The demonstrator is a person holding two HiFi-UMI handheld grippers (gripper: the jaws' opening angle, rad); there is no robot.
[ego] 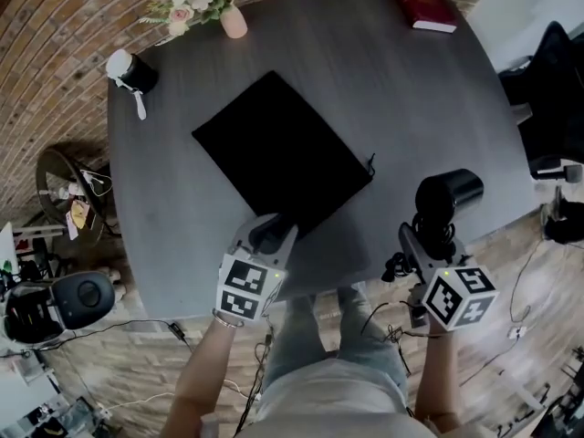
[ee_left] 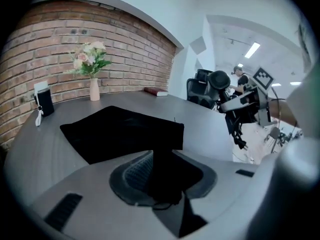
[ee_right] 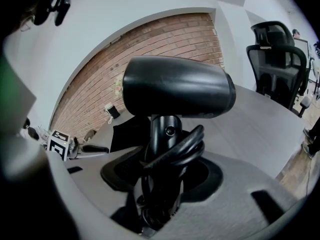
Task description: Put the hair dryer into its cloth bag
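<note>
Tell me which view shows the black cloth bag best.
The head view: the cloth bag lies flat on the table, with nearly all its outline visible. The left gripper view shows the bag foreshortened, seen from its near corner. The right gripper view shows only a sliver of it behind the hair dryer.

I am in an office-like studio. Beyond my grey desk (ego: 411, 108) stand black office chairs (ee_right: 277, 59) and a brick wall (ee_left: 125, 49).

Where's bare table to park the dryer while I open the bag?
Widest: right side of the table, between cloth bag and red book. Also the far strip past the bag. Crowded: far left, by flower vase and black canister.
</note>
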